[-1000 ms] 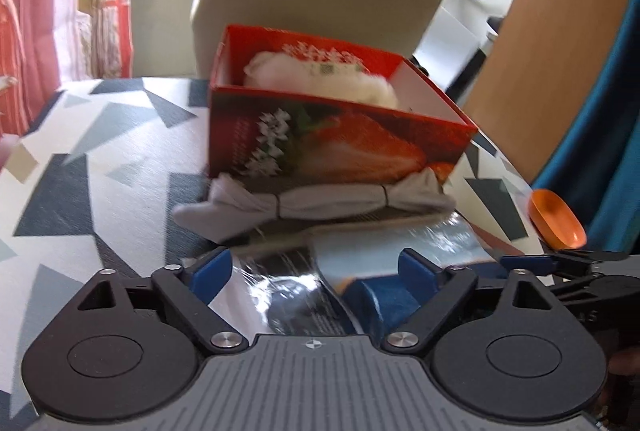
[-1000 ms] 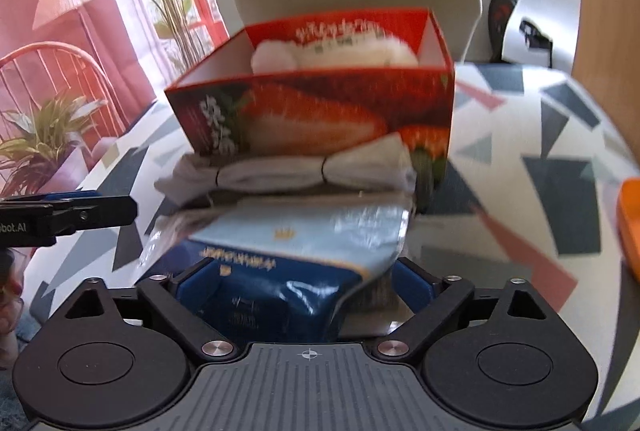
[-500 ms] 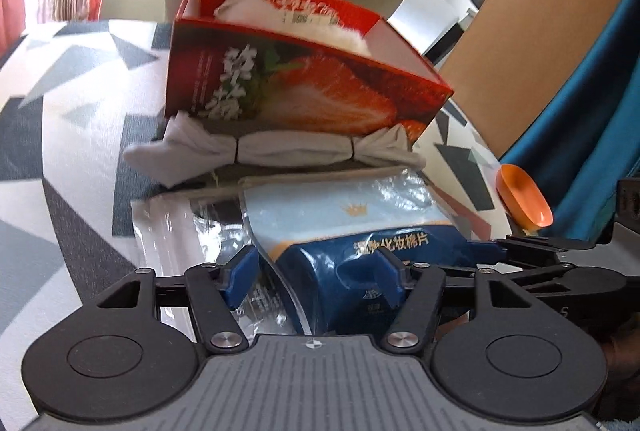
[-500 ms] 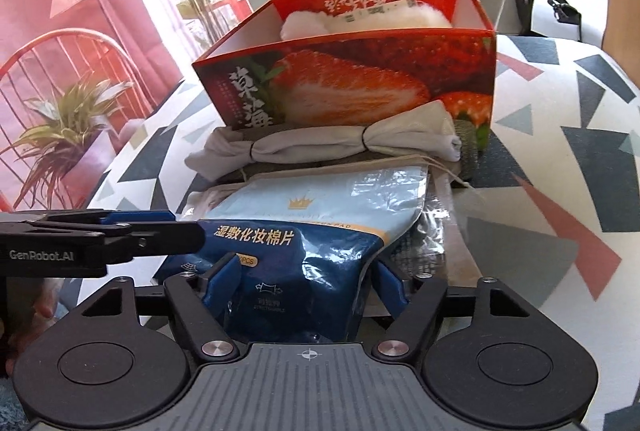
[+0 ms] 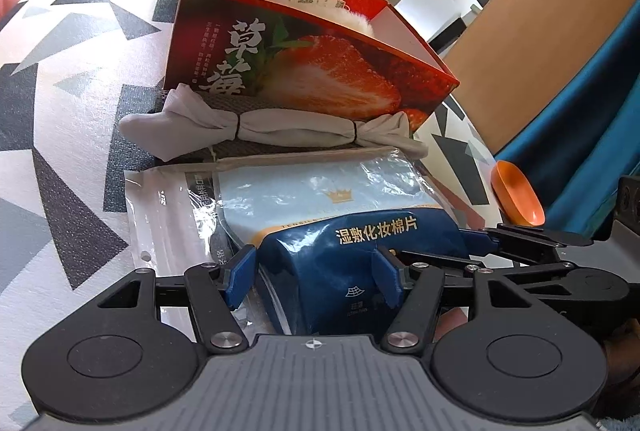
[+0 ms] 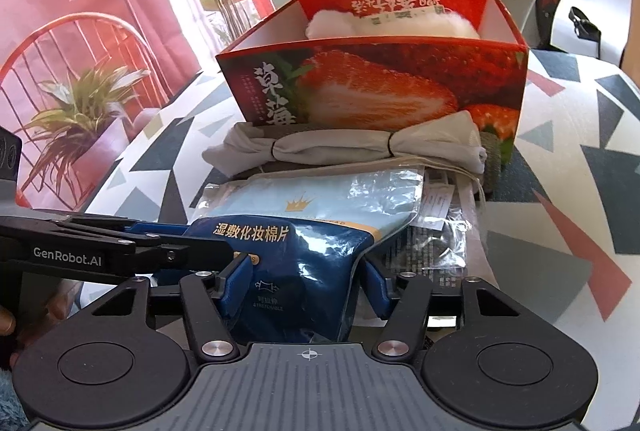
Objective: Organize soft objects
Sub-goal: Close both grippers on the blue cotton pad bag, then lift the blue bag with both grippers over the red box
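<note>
Left wrist view, both grippers clamped on cotton pad pouch point(image 5: 340, 255), pouch bottom hidden

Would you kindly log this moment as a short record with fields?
left gripper: shut on the blue pack
right gripper: shut on the same blue pack
red box: open, white fluffy item inside
tied cloth: lies against the box front
clear packet: flat under the blue pack
orange scoop: by the table edge

Black linkage arms, silver pivot screws, blue jaws, ribbed grey housing, white "GenRobot.AI" lettering.
</note>
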Available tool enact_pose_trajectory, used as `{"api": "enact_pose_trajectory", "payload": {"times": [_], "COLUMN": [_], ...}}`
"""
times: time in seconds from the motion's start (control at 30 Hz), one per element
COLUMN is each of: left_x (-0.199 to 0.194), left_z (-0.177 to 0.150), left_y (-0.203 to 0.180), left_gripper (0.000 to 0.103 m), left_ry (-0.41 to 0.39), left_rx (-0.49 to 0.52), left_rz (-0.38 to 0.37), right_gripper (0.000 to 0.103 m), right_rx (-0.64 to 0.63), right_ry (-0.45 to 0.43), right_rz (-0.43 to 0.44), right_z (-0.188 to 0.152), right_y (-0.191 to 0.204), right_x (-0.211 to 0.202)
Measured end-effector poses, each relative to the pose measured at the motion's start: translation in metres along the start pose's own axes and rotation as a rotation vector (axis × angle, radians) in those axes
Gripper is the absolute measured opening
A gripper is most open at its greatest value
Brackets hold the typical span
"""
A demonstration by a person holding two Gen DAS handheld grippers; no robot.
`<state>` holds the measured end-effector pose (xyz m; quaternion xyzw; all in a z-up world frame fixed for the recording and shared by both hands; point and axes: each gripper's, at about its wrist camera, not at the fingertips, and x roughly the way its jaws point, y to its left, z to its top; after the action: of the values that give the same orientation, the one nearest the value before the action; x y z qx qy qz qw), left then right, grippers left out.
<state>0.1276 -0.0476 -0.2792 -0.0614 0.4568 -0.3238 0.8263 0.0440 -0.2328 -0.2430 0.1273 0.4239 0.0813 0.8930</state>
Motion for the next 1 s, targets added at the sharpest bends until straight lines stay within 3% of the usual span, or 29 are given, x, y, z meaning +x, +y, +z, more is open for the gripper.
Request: {"api": "enact_pose_trajectory", "payload": {"times": [0.37, 0.63, 1.0], "left_x": [0.001, -0.015, -0.050], "left_z": [0.001, 0.003, 0.029], "left_y": [0.006, 0.010, -0.004], "left_gripper": [0.064, 0.060, 0.058], "left_ry": [0.005, -0.060, -0.195], "left_rx": [-0.034, -0.033, 0.058], "left_rz": [-0.023, -0.053, -0.095], "right_gripper": [0.044, 0.041, 0.041], "right_rx": [-0.016, -0.065, -0.140], "right_ry": [0.006, -0.039, -0.144], "right_rz": [-0.013, 0.012, 0.028], "right_z": [0.002, 0.010, 0.044], "right_y": [0.003, 0.012, 0.019], "right_x": [-0.002, -0.015, -0.043]}}
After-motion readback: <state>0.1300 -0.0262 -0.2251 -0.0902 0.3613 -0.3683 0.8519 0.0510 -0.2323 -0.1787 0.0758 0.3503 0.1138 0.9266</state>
